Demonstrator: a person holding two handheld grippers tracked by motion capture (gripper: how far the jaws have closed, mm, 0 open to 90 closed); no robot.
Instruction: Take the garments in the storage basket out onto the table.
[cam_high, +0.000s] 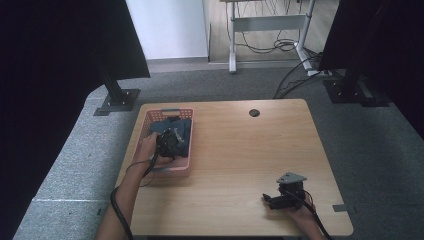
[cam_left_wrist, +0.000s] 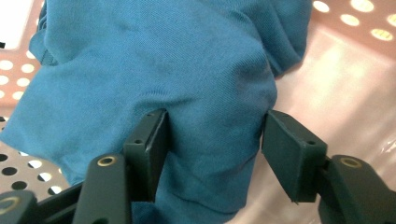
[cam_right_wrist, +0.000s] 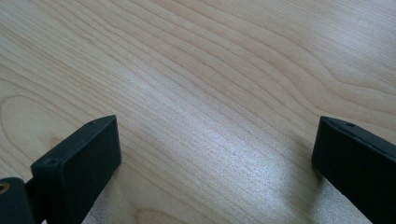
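A blue cloth (cam_left_wrist: 177, 60) lies bunched in a pink perforated basket (cam_high: 170, 111) at the table's left. My left gripper (cam_high: 169, 141) reaches down into the basket, over the cloth (cam_high: 183, 128). In the left gripper view the left gripper (cam_left_wrist: 215, 135) is open, its jaws pressed into the fabric with a raised fold between them. The basket's pink wall (cam_left_wrist: 336, 79) shows to the right. My right gripper (cam_high: 272, 200) rests low over the bare wooden table (cam_high: 235, 150) near the front right edge. It stands open (cam_right_wrist: 217, 154) with only wood grain (cam_right_wrist: 210, 70) between its jaws.
A round cable hole (cam_high: 254, 113) sits at the table's back edge. Black stand bases (cam_high: 117, 100) flank the table on grey carpet. A white desk frame with cables (cam_high: 270, 30) stands behind. Cables trail from both grippers toward the front edge.
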